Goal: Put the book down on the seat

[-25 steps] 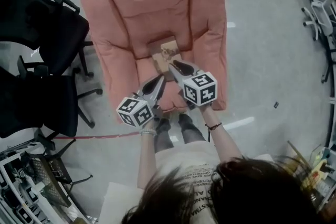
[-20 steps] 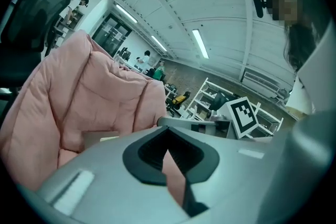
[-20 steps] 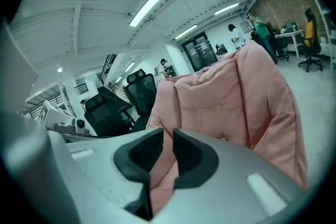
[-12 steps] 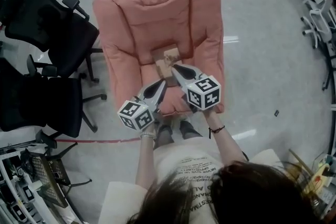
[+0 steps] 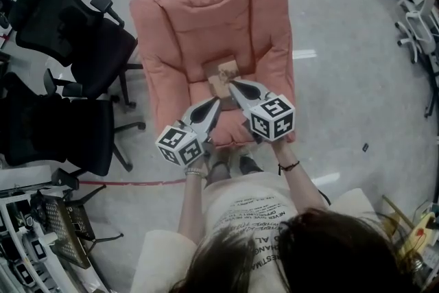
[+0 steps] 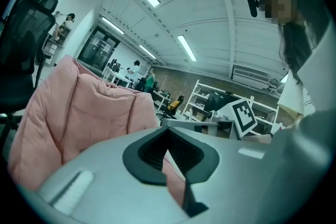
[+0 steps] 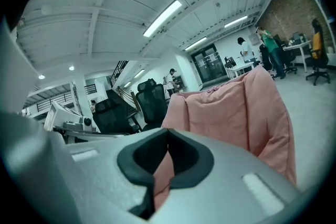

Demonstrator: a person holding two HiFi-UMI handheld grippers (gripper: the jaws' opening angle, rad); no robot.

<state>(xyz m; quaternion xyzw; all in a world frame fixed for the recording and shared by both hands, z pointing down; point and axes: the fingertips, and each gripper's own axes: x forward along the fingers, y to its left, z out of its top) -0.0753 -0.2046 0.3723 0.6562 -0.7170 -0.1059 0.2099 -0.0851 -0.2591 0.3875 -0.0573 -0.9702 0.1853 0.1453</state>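
Print on the book (image 5: 223, 75) and on the person's shirt (image 5: 247, 213) is too small to read.

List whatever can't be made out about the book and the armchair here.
- Book, head view: cover print too small to read. Its near edge lies under the right gripper, so contact cannot be judged.
- Book, both gripper views: not shown. Each camera looks up past its gripper's body at the armchair back.
- Armchair, head view: its front part is covered by the left gripper and the right gripper.
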